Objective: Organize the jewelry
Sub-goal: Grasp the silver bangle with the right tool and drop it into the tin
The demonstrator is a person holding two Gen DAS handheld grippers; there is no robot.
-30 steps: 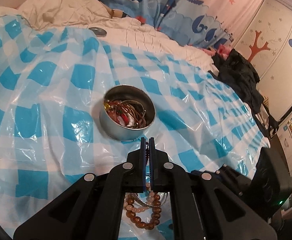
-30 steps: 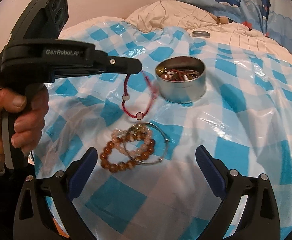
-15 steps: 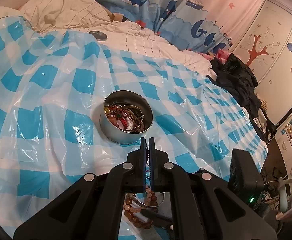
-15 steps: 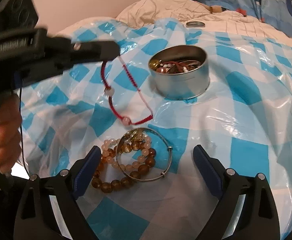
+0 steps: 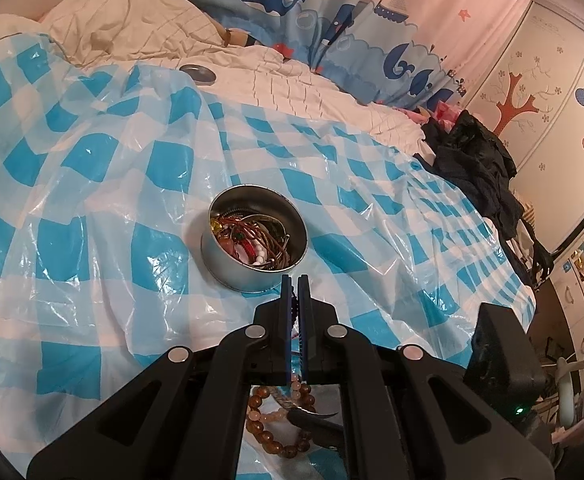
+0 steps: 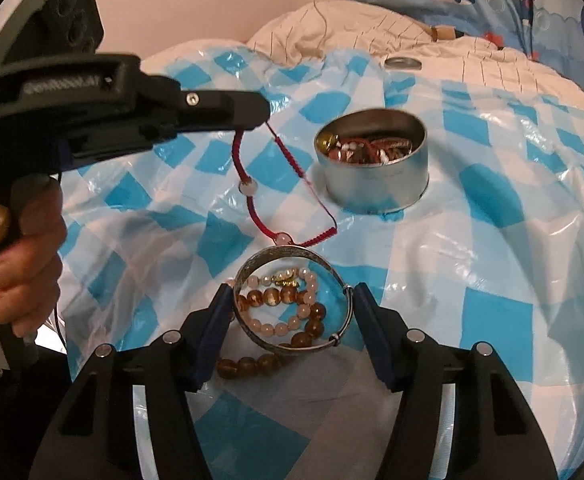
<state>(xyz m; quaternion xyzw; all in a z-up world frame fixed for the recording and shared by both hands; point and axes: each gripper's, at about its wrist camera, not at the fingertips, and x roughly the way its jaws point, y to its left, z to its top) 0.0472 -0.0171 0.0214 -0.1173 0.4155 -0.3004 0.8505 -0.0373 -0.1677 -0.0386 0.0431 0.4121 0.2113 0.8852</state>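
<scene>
In the right wrist view, the left gripper [image 6: 258,114] at upper left is clamped on a red cord bracelet [image 6: 252,196] hanging beside the tin [image 6: 372,168]. At lower centre, the right gripper [image 6: 292,304] is closing around a silver bangle [image 6: 292,254] over beaded bracelets [image 6: 276,298].

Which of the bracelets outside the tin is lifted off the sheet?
The red cord bracelet: it hangs from the shut left gripper. The silver bangle and the amber bead bracelet lie on the sheet, between the closing right gripper's fingers.
</scene>
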